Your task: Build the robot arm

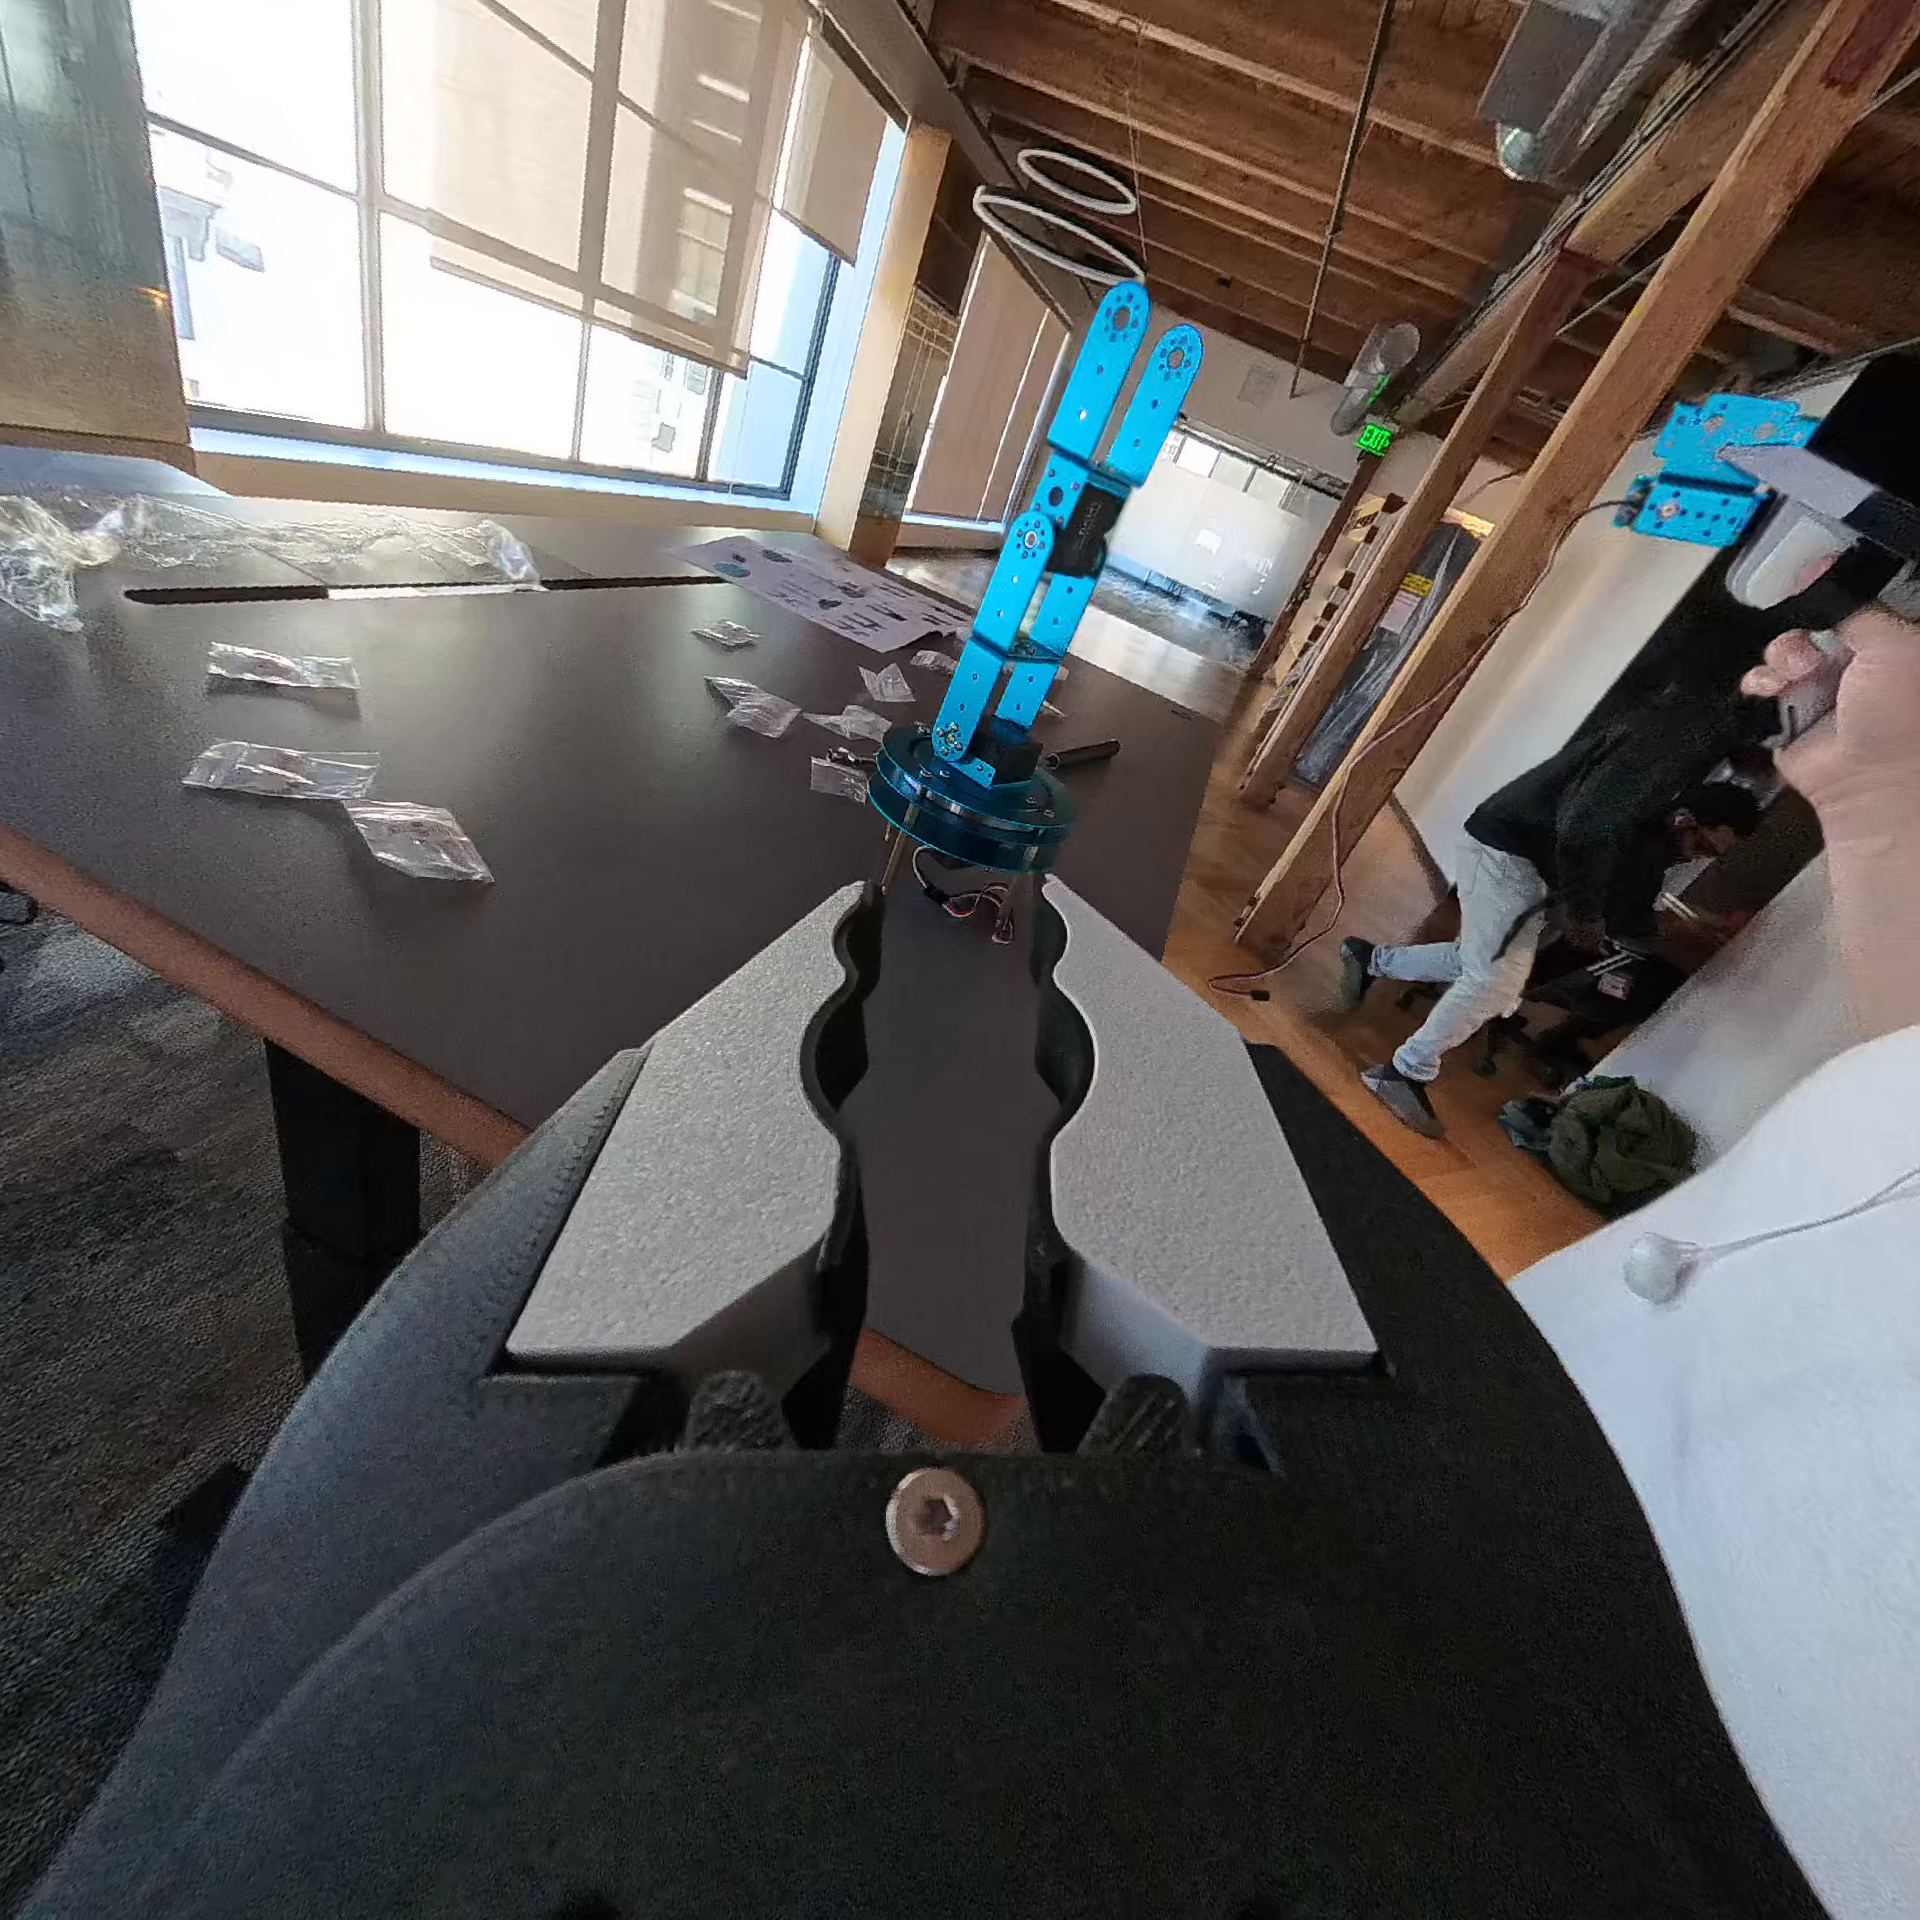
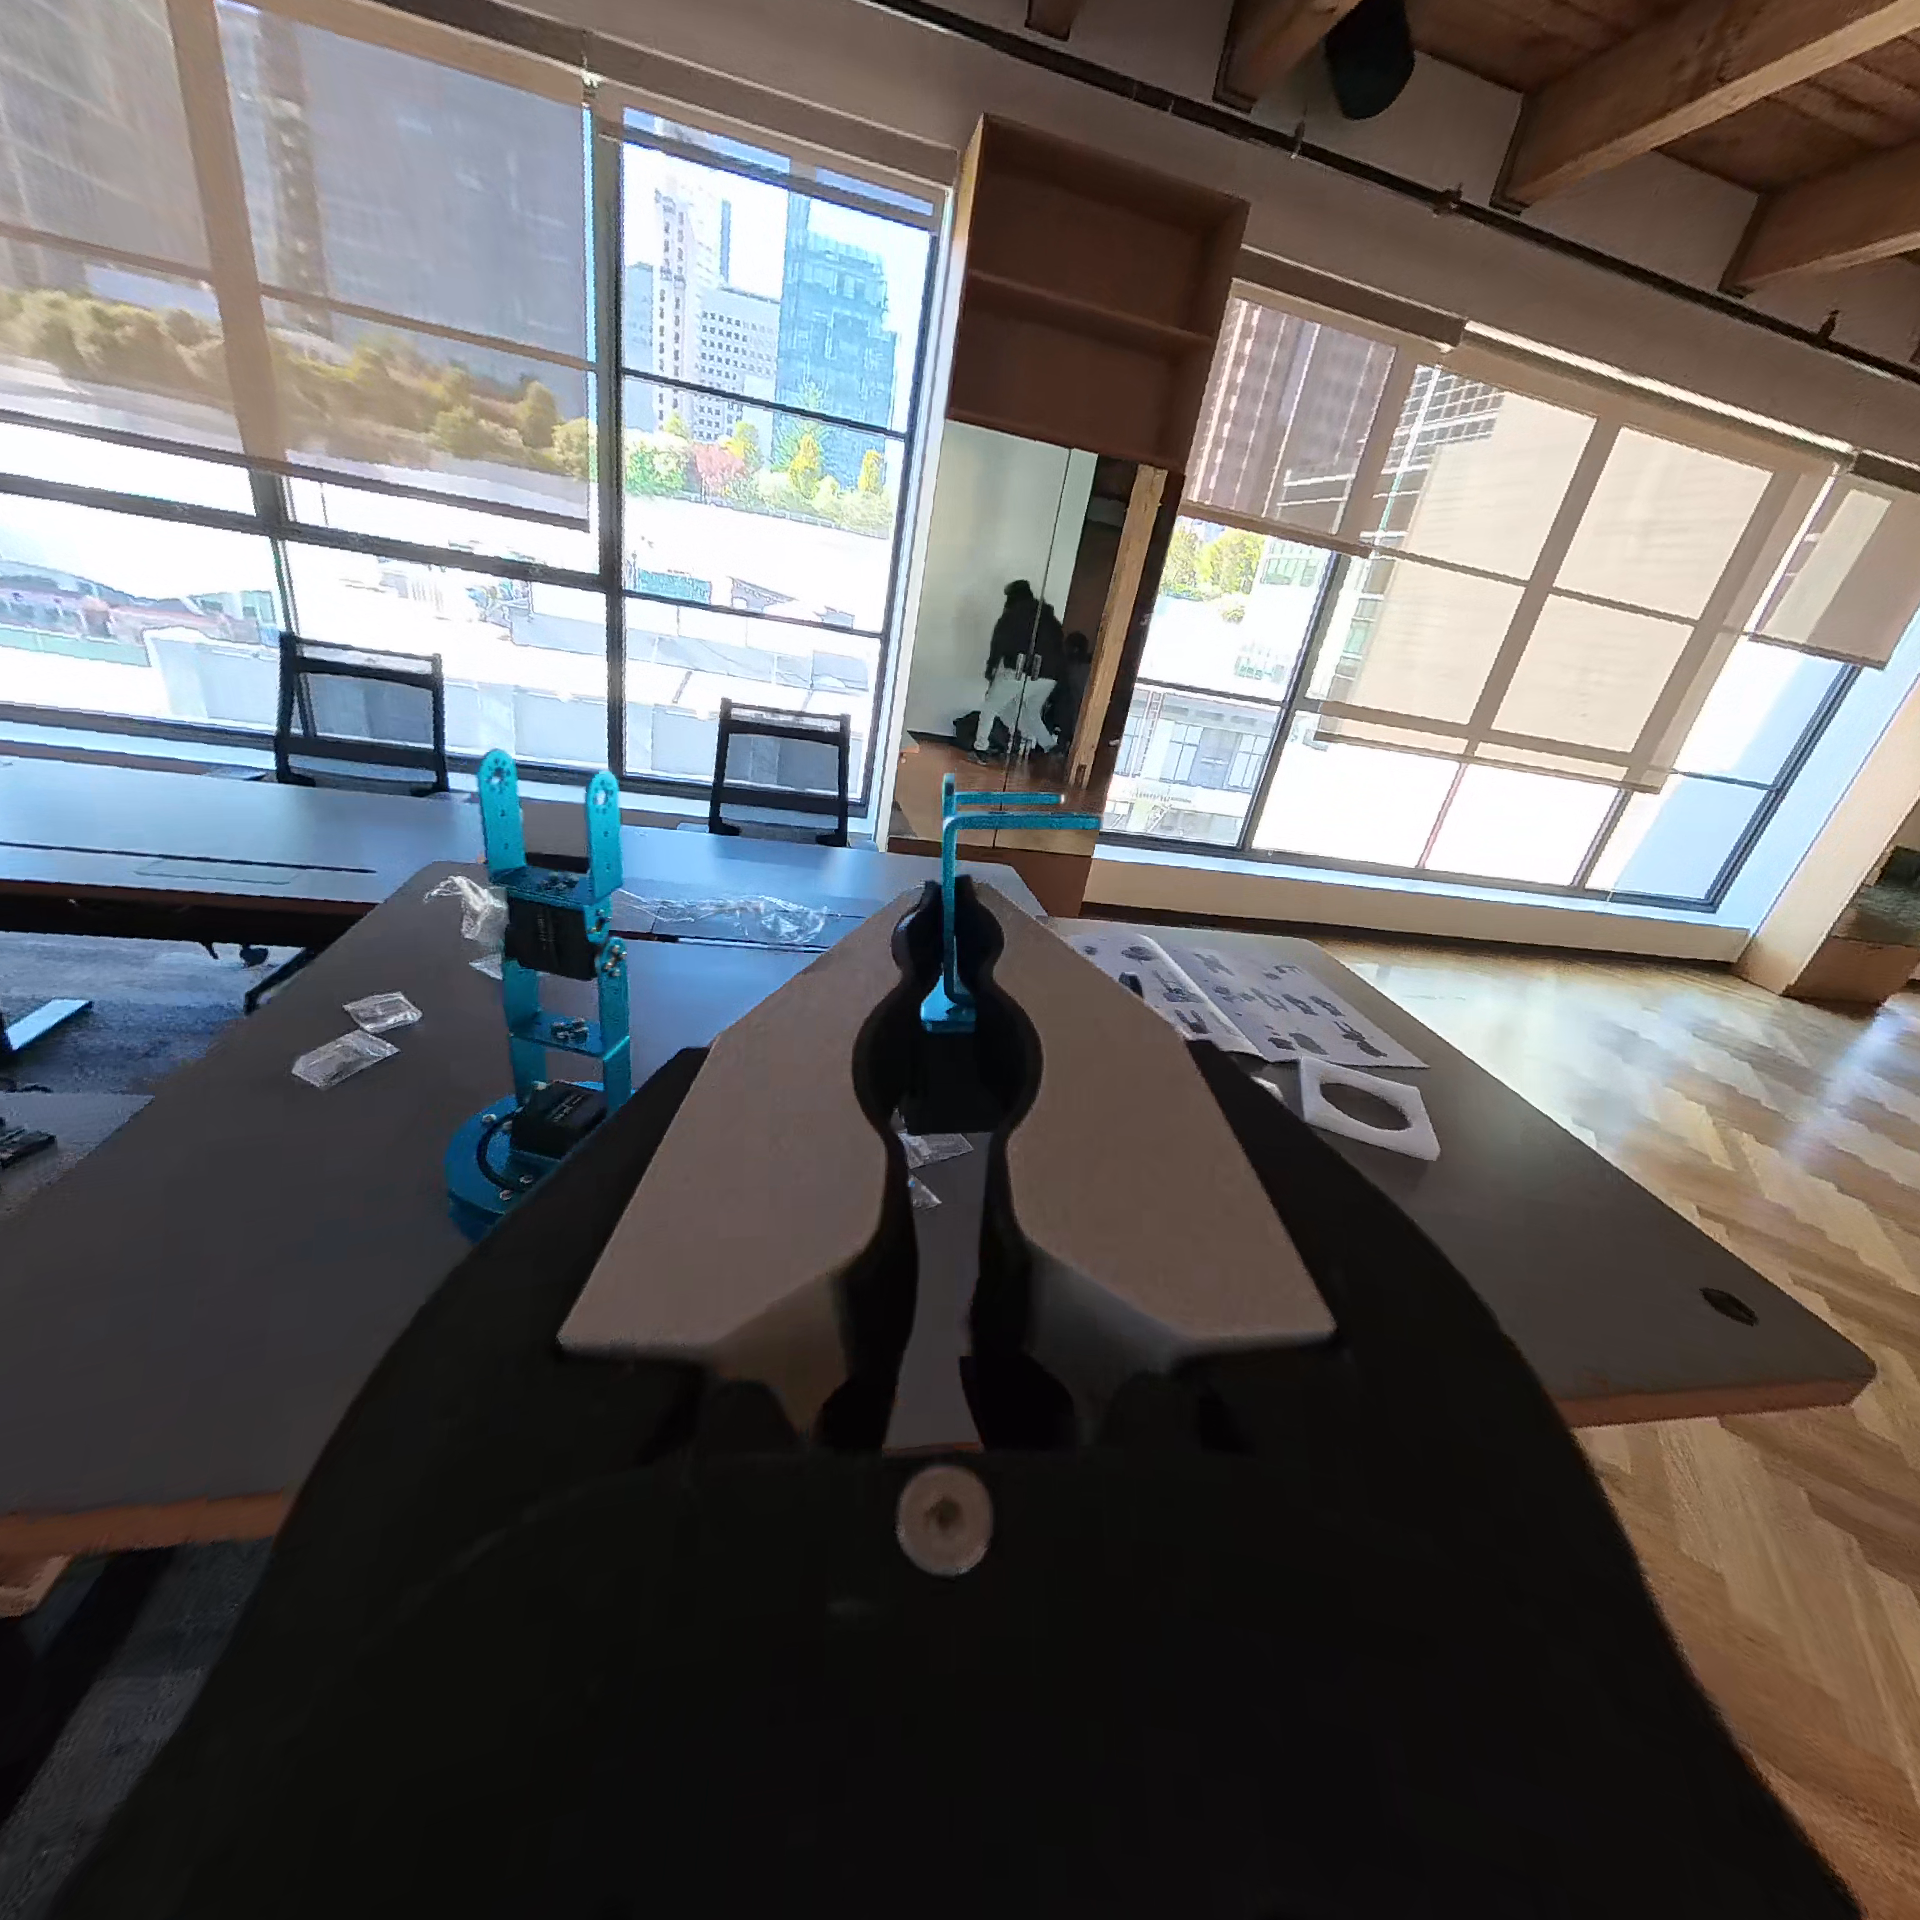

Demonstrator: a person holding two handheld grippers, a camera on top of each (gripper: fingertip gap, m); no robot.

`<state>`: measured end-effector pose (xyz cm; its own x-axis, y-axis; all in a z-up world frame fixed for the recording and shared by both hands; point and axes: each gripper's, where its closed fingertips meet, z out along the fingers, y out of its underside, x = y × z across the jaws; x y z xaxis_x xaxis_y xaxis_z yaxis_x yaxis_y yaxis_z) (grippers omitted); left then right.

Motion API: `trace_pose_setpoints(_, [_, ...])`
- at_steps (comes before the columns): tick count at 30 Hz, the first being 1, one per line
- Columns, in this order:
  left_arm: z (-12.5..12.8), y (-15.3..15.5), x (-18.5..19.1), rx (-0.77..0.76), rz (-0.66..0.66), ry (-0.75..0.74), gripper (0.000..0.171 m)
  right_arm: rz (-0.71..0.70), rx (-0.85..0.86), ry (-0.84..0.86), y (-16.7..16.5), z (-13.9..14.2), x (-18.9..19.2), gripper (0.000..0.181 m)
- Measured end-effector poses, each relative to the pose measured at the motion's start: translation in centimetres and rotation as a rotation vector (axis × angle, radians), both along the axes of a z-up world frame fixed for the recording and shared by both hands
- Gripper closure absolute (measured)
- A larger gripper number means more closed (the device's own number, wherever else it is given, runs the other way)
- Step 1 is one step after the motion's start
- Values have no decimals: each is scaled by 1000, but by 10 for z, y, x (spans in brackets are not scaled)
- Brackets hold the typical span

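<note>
From my left wrist view, my left gripper (image 1: 951,904) hangs released above the near edge of the dark surface (image 1: 582,790), its two grey fingers (image 1: 727,1122) apart with nothing between them; just beyond the fingertips stands one blue robot arm (image 1: 1049,540) on a round blue base (image 1: 971,805), upright and leaning a little, with thin wires (image 1: 961,899) spilling under the base; I count three small clear bags (image 1: 281,769) on the left of the surface and a further scatter of about six near the base, though the far ones are too small to count surely; one printed sheet (image 1: 831,592) lies farther back; crumpled clear plastic (image 1: 260,540) sits at the far left; at the right edge my right gripper (image 1: 1766,488) is in the air, held by one hand (image 1: 1860,727), clenched on one blue bracket part (image 1: 1714,473); one person (image 1: 1538,862) bends over on the wooden floor beyond. From my right wrist view, my right gripper (image 2: 948,894) is closed on the blue bracket part (image 2: 961,914), which stands upright between the fingertips with two flat arms jutting to the right above them; the blue robot arm (image 2: 561,935) stands on the surface (image 2: 260,1247) to the left, well apart from the bracket; two clear bags (image 2: 358,1034) lie beside it; the printed sheet (image 2: 1236,987) and one white foam piece (image 2: 1361,1117) with a hole lie at the right; two chairs (image 2: 364,717) stand by the windows.
</note>
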<state>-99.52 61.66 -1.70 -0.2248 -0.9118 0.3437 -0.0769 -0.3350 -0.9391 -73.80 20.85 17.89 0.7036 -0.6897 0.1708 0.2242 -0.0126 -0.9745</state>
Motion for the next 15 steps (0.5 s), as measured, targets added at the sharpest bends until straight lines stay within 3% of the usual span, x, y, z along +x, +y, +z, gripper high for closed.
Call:
trace_pose_setpoints(11, [-36, 16, -13, -49, 26, -4, 145, 10, -91, 12, 32, 9, -17, 180])
trace_pose_setpoints(15, [-38, 20, -17, -73, 55, -21, 145, 27, -96, 29, 32, 6, -15, 180])
